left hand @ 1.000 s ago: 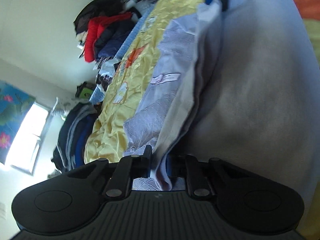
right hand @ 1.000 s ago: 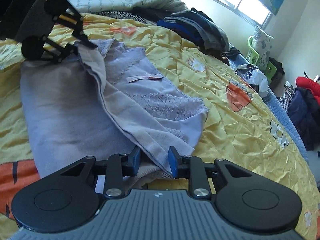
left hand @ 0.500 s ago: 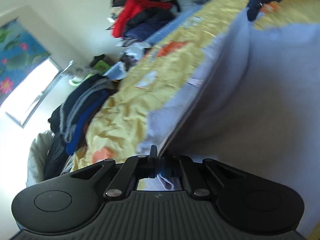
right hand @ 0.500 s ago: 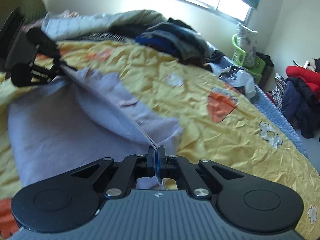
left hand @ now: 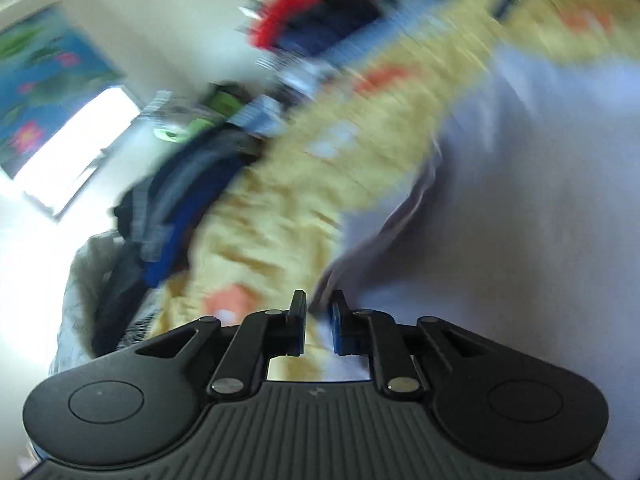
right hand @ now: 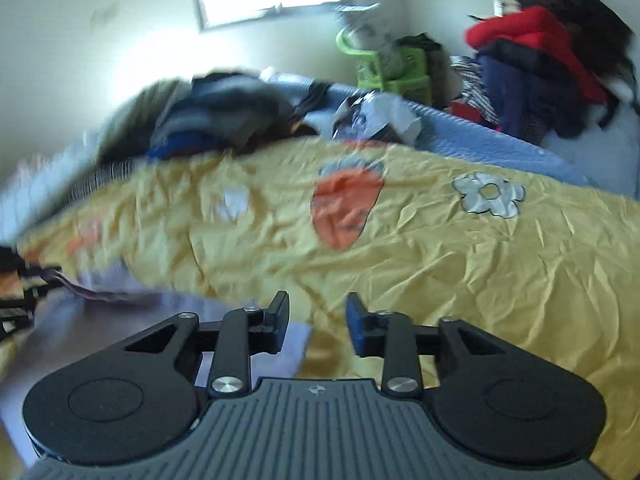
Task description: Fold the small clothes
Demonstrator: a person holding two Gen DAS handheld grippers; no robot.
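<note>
**Right wrist view: one fold laid down, both tongs let go**

Right wrist view shows the right gripper (right hand: 317, 322) with its jaws apart and nothing between them; they have just been opening. Below and beyond them lies the yellow bedspread (right hand: 460, 264), crumpled, printed with an orange shape and a white flower. The lilac garment (right hand: 132, 320), the thing being folded, lies flat on the bedspread at the near left of this view, its edge just left of the jaws. At the far left edge, blurred, the left gripper (right hand: 20, 292) shows as dark parts beside the garment.

Left wrist view is heavily smeared by motion. The left gripper's jaws stand a little apart and have just been opening; no cloth is pinched between them, though the garment's near edge lies just beyond the tips. The garment fills the right side of this view, with the bedspread to its left.

Far across the bed sit a dark pile of clothes (right hand: 224, 120), a green basket (right hand: 392, 68) and a red jacket (right hand: 532, 40).

Judging by this, one fold appears finished and released. Further folds, and possibly other clothes, probably remain.
</note>
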